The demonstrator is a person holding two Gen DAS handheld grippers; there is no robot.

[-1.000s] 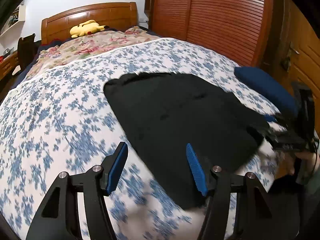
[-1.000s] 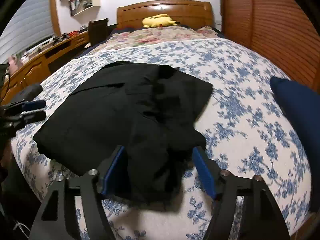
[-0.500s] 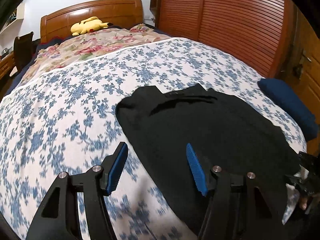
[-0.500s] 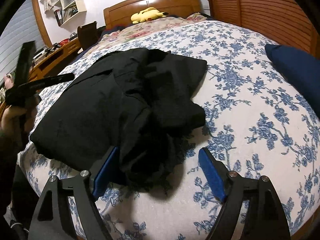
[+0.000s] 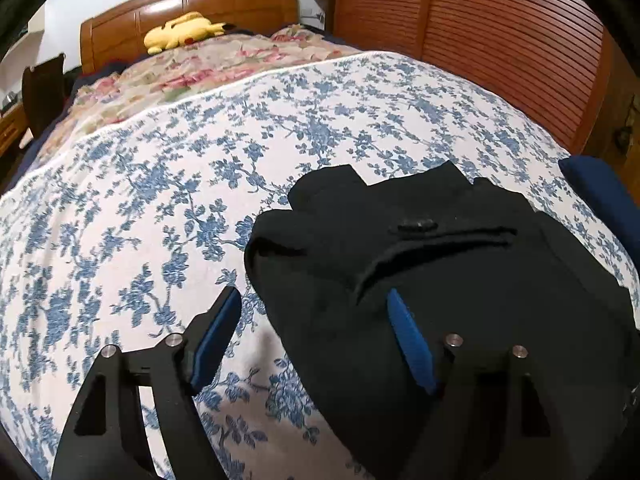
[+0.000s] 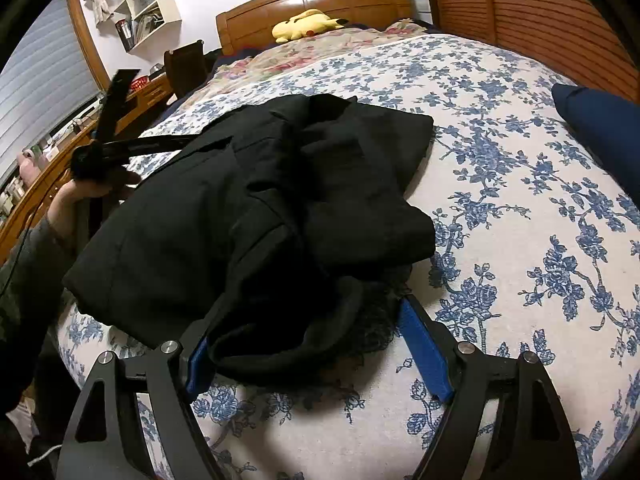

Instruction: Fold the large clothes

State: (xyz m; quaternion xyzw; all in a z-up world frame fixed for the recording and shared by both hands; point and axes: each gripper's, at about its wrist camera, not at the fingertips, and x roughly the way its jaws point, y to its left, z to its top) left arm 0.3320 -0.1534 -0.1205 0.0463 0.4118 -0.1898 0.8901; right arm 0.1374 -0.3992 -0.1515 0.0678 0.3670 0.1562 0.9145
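Now between folds: black garment lying bunched on bed. Left tongs opening over its edge, gripping nothing. Right tongs wide around a loose hem. Next probably: pinch corners, fold across.

Even, dim indoor light fills both views. Glare shines on the headboard. The black garment loses fold detail in shadow. Fisheye bending curves the bed, and dark vignetting rings the corners. Both pictures are mostly sharp.
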